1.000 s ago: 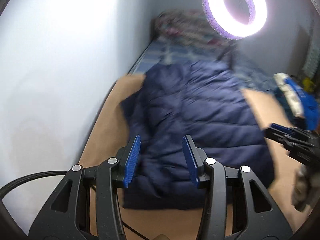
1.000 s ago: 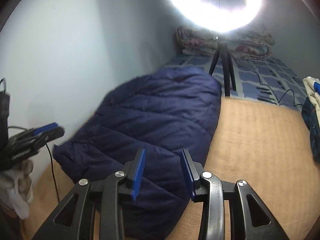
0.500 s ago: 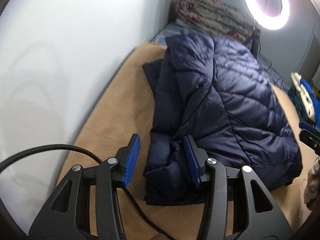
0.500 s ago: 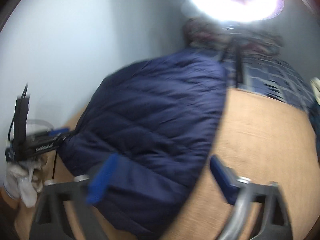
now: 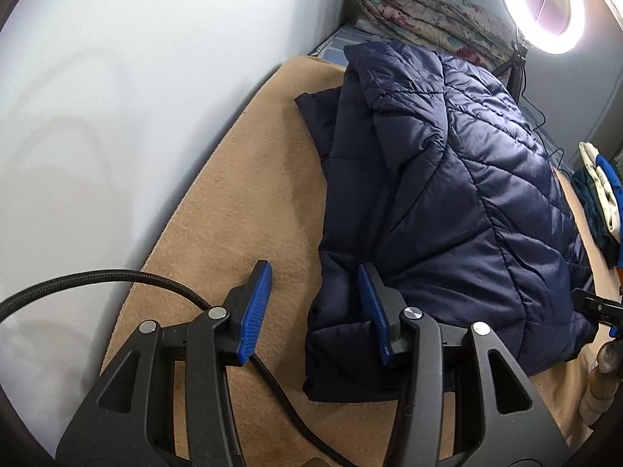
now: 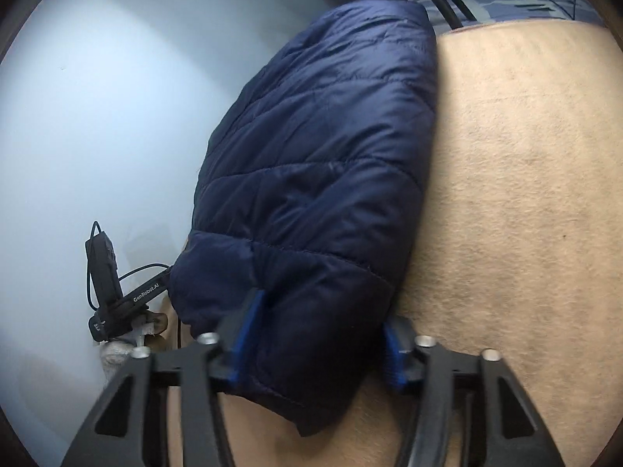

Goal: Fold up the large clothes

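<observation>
Right gripper (image 6: 315, 338) has dropped to straddle the jacket (image 6: 323, 179) corner.

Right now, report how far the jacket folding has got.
Done: the navy jacket lies doubled lengthwise on the tan blanket. In hand: the right claw straddles its near end, jaws wide; the left claw sits open at the near corner. Left: folding it shorter.

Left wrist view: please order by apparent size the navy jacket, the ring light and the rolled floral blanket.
1. Navy jacket, by far the largest.
2. Rolled floral blanket.
3. Ring light, partly cut off by the frame.
The last two stand farther away, so their order is unsure.
</observation>
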Demonstrator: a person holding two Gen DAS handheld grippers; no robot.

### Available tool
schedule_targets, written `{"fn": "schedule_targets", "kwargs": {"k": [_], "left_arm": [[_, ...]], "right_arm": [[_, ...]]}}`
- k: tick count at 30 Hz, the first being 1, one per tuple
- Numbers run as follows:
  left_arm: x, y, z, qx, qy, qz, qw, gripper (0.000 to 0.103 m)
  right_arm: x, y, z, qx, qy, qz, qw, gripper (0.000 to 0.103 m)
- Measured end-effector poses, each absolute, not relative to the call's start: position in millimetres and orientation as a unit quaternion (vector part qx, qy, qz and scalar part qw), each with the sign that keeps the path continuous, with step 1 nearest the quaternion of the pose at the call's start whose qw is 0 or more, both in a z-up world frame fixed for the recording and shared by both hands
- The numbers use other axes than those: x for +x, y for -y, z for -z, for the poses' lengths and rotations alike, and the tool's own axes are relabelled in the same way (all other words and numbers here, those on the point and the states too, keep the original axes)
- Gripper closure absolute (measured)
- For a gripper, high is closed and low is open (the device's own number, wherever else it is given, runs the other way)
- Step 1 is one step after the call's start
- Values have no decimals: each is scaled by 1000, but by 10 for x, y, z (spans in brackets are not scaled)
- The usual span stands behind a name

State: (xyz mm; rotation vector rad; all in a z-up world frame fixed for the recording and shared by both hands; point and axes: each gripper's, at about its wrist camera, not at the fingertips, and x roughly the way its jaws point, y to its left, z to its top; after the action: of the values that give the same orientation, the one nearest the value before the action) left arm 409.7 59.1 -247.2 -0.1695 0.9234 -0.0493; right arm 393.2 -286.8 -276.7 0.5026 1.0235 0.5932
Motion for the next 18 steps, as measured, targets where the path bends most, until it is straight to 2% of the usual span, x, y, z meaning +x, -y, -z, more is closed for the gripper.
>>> {"fn": "schedule_targets", "kwargs": {"k": [2, 5, 8, 18], "left_arm": [[4107, -545, 2454, -77, -450, 29, 889, 63], [4059, -444, 2395, -58, -460, 32, 886, 70], [3963, -363, 2333, -43, -466, 32, 883, 71], [3214, 45, 2229, -37, -503, 60, 861, 71]], "right_arm": [[3975, 2829, 2723, 215, -480, -269, 807, 68], [3967, 2759, 2604, 188, -487, -252, 815, 79], [3918, 2738, 2531, 173, -498, -234, 817, 85], [3133, 3143, 2255, 116, -522, -188, 824, 88]]}}
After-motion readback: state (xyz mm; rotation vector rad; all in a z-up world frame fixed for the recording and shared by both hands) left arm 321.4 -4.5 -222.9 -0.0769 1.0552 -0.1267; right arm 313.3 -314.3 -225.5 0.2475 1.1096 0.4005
